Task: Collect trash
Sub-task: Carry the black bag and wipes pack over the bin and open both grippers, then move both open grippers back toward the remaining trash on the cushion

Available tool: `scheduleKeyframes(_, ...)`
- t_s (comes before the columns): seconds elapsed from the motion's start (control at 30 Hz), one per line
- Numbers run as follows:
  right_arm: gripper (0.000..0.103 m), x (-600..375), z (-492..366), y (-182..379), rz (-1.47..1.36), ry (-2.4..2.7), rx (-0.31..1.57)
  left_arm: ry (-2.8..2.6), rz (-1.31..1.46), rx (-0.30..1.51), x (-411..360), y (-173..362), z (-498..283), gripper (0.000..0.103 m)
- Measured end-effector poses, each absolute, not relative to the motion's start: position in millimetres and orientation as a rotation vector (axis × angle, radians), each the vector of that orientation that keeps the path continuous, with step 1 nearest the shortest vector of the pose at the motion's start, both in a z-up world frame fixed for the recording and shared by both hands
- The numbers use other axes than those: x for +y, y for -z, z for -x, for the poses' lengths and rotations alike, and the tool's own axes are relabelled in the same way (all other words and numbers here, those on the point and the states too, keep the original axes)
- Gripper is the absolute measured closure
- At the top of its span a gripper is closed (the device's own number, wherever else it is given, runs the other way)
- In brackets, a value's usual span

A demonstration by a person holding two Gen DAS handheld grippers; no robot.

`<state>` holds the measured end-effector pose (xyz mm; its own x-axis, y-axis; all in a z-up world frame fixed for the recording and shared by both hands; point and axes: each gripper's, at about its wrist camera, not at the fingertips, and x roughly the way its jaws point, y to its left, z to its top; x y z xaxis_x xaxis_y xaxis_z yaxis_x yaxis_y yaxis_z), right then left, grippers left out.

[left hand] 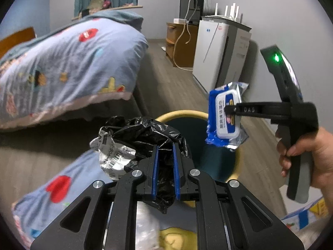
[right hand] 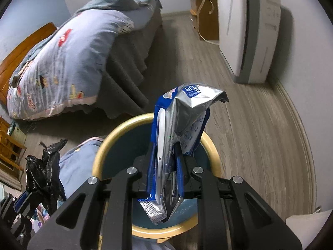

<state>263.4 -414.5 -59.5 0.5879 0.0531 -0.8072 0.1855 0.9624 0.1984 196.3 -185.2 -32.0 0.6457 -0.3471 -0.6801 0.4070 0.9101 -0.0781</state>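
Observation:
My left gripper (left hand: pixel 165 145) is shut on a crumpled black plastic bag (left hand: pixel 145 137) with a white shipping label, held just left of the bin. It also shows in the right wrist view (right hand: pixel 44 177). My right gripper (right hand: pixel 165 148) is shut on a blue and silver wet-wipe pack (right hand: pixel 183 129) and holds it above the round bin (right hand: pixel 108 145), which has a tan rim and a dark teal inside. In the left wrist view the wipe pack (left hand: pixel 225 114) hangs over the bin's right rim (left hand: pixel 183 113), pinched by the right gripper (left hand: pixel 231 108).
A bed with a blue patterned quilt (left hand: pixel 68 66) fills the left. A white air purifier (right hand: pixel 247 31) stands against the right wall, with a wooden cabinet (left hand: pixel 181 41) and monitor behind it. Grey wood floor (right hand: pixel 239 125) lies between. Another patterned cloth (left hand: pixel 54 187) lies below the left gripper.

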Motion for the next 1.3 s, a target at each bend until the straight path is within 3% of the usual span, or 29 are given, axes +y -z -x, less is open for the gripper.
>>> scheduleKeyframes(0.4, 0.083, -422, -267, 87, -0.352, 0.086, 1.031, 0.541, -0.138, 0.808, -232, 72, -219, 0.089)
scheduleKeyframes(0.43, 0.081, -422, -267, 87, -0.347, 0.092, 1.031, 0.540, -0.140, 0.806, -233, 72, -219, 0.088)
scheduleKeyframes(0.5, 0.066, -423, -268, 86, -0.350, 0.095, 1.020, 0.528, -0.137, 0.797, -232, 73, -219, 0.084)
scheduleKeyframes(0.57, 0.058, -424, -268, 84, -0.348, 0.098, 1.009, 0.514, -0.127, 0.797, -229, 73, -222, 0.082)
scheduleKeyframes(0.73, 0.044, -425, -267, 83, -0.341, 0.122, 1.005, 0.477, -0.101, 0.788, -216, 71, -222, 0.059)
scheduleKeyframes(0.87, 0.033, -420, -264, 73, -0.347, 0.130, 0.987, 0.456, -0.097, 0.780, -205, 65, -217, 0.050)
scheduleKeyframes(0.97, 0.022, -409, -261, 60, -0.342, 0.113, 0.961, 0.436, -0.087, 0.762, -191, 54, -208, 0.034)
scheduleKeyframes(1.03, 0.013, -398, -258, 48, -0.326, 0.096, 0.934, 0.416, -0.087, 0.744, -181, 46, -201, 0.017)
scheduleKeyframes(1.1, 0.006, -383, -251, 33, -0.301, 0.074, 0.894, 0.383, -0.089, 0.717, -164, 32, -188, 0.011)
scheduleKeyframes(1.3, 0.006, -336, -230, 4, -0.206, -0.003, 0.847, 0.285, -0.078, 0.680, -108, -1, -156, 0.006)
